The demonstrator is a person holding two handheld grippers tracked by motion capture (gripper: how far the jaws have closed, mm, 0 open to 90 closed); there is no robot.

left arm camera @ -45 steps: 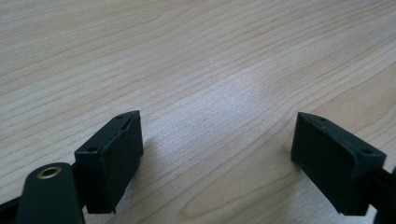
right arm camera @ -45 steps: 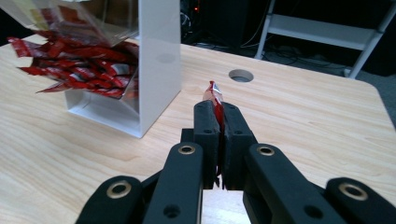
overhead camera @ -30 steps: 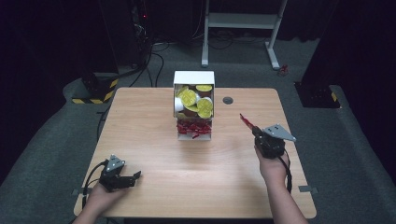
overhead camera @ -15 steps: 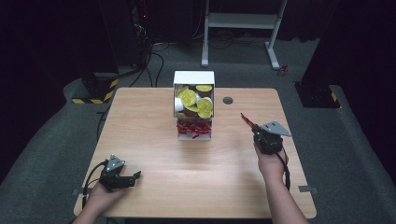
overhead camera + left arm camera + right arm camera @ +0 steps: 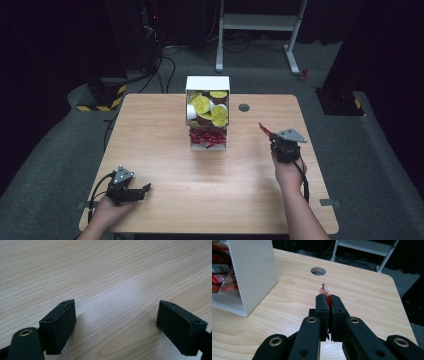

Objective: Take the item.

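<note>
A white open-front box stands at the table's middle back, with yellow-lidded cups in its upper part and red sachets in its lower tray. My right gripper hovers at the right of the table, shut on a thin red sachet that pokes out past the jaw tips. The box's white side wall is to its left in the right gripper view. My left gripper rests near the front left corner, open, with bare wood between its pads.
A round cable hole lies in the tabletop right of the box, also seen ahead of the sachet as a hole. Beyond the table stand a white metal frame and dark equipment with yellow-black striped bases.
The right gripper with the red sachet has shifted slightly, a little away from the box. The left gripper has stayed where it was.
</note>
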